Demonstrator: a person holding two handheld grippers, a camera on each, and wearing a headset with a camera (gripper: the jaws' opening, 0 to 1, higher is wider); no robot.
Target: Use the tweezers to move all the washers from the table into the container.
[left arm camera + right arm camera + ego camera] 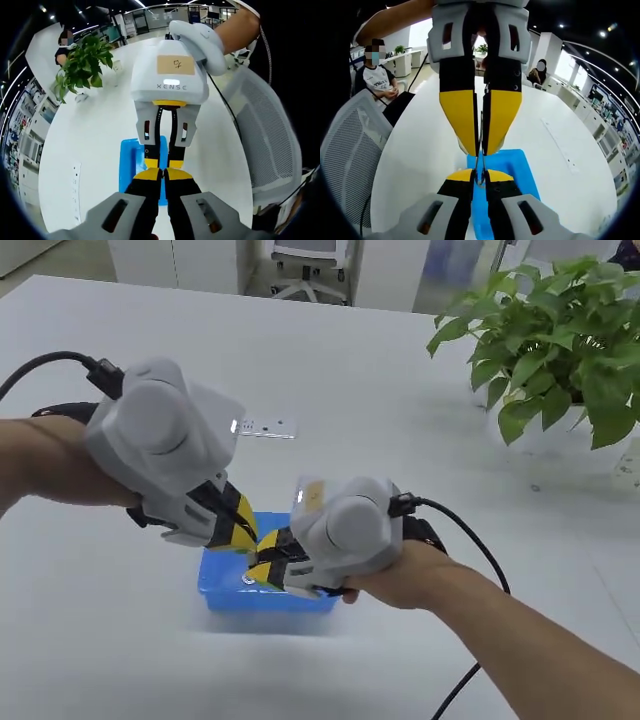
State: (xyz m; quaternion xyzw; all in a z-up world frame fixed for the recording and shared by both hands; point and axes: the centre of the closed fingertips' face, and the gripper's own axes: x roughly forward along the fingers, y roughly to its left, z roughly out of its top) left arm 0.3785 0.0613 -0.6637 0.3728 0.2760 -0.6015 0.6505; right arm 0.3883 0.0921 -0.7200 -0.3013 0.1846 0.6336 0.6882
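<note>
A shallow blue container (222, 582) sits on the white table (350, 370) in front of me. Above it the left gripper (240, 532) and the right gripper (262, 562) point at each other, yellow tips almost touching. In the right gripper view a thin metal pair of tweezers (480, 150) runs between the left gripper's nearly closed jaws and down into the right gripper (480, 178), over the container (520, 167). In the left gripper view the left gripper (163, 175) is shut, tip to tip with the right gripper (164, 162), and the container (130, 160) lies below. The grippers hide much of the container's inside.
A potted green plant (560, 340) stands at the far right of the table. A small white strip (266, 427) lies flat behind the grippers. An office chair (308, 265) stands beyond the far edge. A white mesh chair (272, 135) is beside the table.
</note>
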